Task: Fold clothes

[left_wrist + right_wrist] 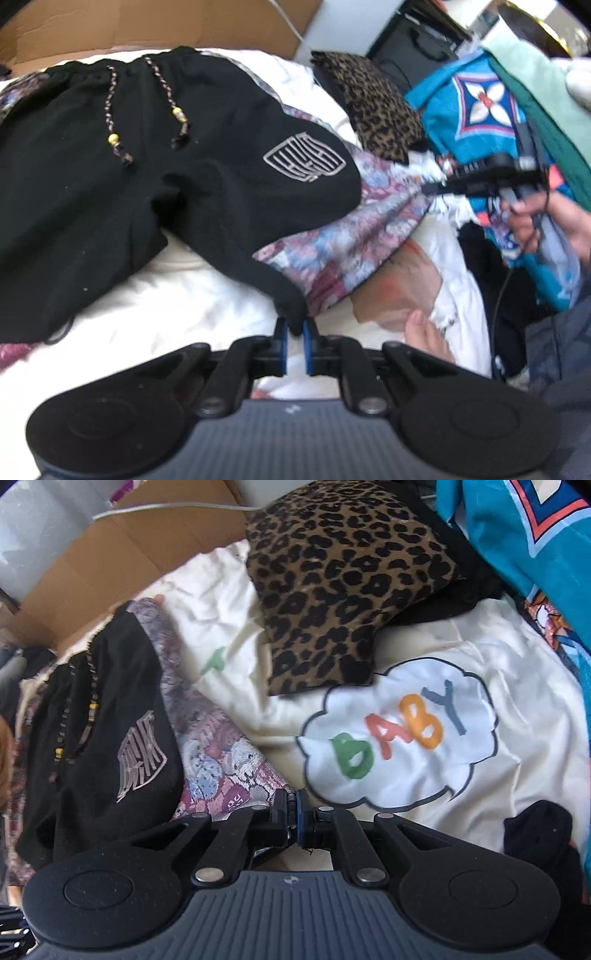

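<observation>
While the black shorts (155,177) lie flat on the bed (155,306), waistband far, legs near, the left gripper (294,332) clenches a leg hem. The right gripper (292,812) pinches the patterned cloth (221,775) beneath, beside the shorts.

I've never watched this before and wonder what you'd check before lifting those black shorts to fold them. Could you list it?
1. Left gripper shut on the black shorts hem: ok.
2. Right gripper shut on fabric: ok; which fabric, cannot tell.
3. Shorts lying flat: not ok, legs rumpled.
4. Drawstrings free of the fingers: ok.
5. Floral cloth clear of the shorts: not ok, it lies beneath.
</observation>
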The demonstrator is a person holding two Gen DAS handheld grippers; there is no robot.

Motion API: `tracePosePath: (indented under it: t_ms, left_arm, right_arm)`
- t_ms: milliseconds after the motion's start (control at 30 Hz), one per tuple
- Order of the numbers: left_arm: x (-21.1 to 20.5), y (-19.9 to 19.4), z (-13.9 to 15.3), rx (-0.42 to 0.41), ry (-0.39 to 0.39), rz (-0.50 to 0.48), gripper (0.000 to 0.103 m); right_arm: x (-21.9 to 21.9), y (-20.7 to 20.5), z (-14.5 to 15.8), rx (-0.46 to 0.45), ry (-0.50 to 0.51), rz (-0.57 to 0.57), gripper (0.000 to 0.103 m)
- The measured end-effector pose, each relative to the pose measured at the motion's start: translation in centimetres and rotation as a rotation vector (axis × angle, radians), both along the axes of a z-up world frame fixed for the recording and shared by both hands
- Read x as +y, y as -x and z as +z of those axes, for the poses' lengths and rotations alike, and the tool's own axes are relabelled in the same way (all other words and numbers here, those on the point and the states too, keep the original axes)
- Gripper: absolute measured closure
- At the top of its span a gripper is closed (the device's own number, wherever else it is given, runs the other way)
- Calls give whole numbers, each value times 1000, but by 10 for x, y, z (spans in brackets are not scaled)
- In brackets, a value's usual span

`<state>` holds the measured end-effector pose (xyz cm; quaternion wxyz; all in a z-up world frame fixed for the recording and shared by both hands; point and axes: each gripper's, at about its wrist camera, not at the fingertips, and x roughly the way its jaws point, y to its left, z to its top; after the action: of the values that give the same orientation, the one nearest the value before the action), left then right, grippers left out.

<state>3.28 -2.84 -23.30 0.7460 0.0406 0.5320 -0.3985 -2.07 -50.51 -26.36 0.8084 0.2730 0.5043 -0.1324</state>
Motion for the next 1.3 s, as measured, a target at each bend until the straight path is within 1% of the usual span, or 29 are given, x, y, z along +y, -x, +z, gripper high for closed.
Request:
tracePosePath:
  t_ms: [67, 167, 200, 300, 333, 367, 400, 433, 467, 500, 533, 567, 600, 667, 733, 833, 967, 1000, 1033, 1067, 1100, 1133, 1167, 1233, 1300]
  left_arm:
    - [4, 1, -6, 21, -23, -7, 97]
    - [12, -5, -9, 33, -33, 34, 97]
    - [15, -7, -10, 37, -37, 48, 96]
    - [20, -15, -12, 50, -36, 99, 89]
    - [19, -18, -14, 58, -29, 113, 82]
    - [18, -22, -16, 66, -22, 127, 78]
    - [17, -25, -17, 74, -13, 139, 70]
    - [14, -27, -18, 82, 0, 141, 65]
    - [11, -28, -20, 90, 11, 138, 63]
    - [8, -30, -22, 98, 23, 134, 57]
    - [4, -31, -25, 108, 31, 131, 48]
    - [1, -32, -30, 125, 32, 130, 45]
    - [-2, -33, -35, 143, 32, 129, 43]
    - [-7, -36, -46, 179, 27, 141, 43]
    - [-9, -39, -52, 195, 46, 159, 43]
    - [-13, -45, -59, 215, 73, 190, 43]
    - [-17, -53, -71, 254, 103, 238, 43]
    - [-15, -56, -75, 282, 121, 260, 44]
    - [-14, -58, -78, 309, 141, 277, 47]
    - [-13, -60, -79, 334, 162, 282, 51]
    - [-12, -61, -81, 363, 177, 279, 63]
    - [-11, -61, -82, 389, 191, 275, 70]
    - [-11, -61, -83, 408, 197, 264, 73]
    - [-12, -58, -80, 429, 202, 218, 87]
    - [-14, -53, -74, 446, 203, 165, 89]
  right_arm:
    - [-2, -1, -5, 14, 7, 4, 100]
    - [-1, -2, -11, 21, 22, 18, 100]
    - [-1, -2, -13, 22, 31, 20, 100]
    - [-2, -1, -18, 21, 18, 5, 100]
    - [-2, 0, -20, 18, 13, 0, 99]
    - [-3, 1, -21, 14, 9, -2, 98]
    - [-3, 2, -21, 10, 4, -4, 97]
    - [-3, 3, -22, 2, 2, -6, 97]
    - [-4, 4, -22, -7, 1, -5, 96]
    - [-4, 5, -22, -13, -4, -3, 96]
    - [-5, 5, -23, -15, -9, 0, 94]
    - [-5, 6, -24, -19, -13, 3, 87]
    - [-5, 7, -26, -22, -16, 5, 84]
    - [-6, 8, -28, -29, -22, 9, 71]
    - [-7, 9, -32, -40, -33, 10, 64]
    - [-9, 9, -41, -55, -65, 9, 63]
    - [-9, 8, -52, -49, -96, 5, 63]
    - [-9, 8, -54, -49, -105, 3, 65]
    - [-9, 8, -55, -49, -114, 1, 75]
    - [-10, 9, -56, -49, -129, -7, 91]
    - [-12, 9, -56, -48, -145, -16, 96]
    - [-13, 10, -55, -49, -148, -21, 97]
    - [-13, 12, -55, -51, -150, -25, 100]
    - [-14, 13, -50, -55, -150, -30, 100]
    - [-14, 16, -41, -66, -142, -33, 100]
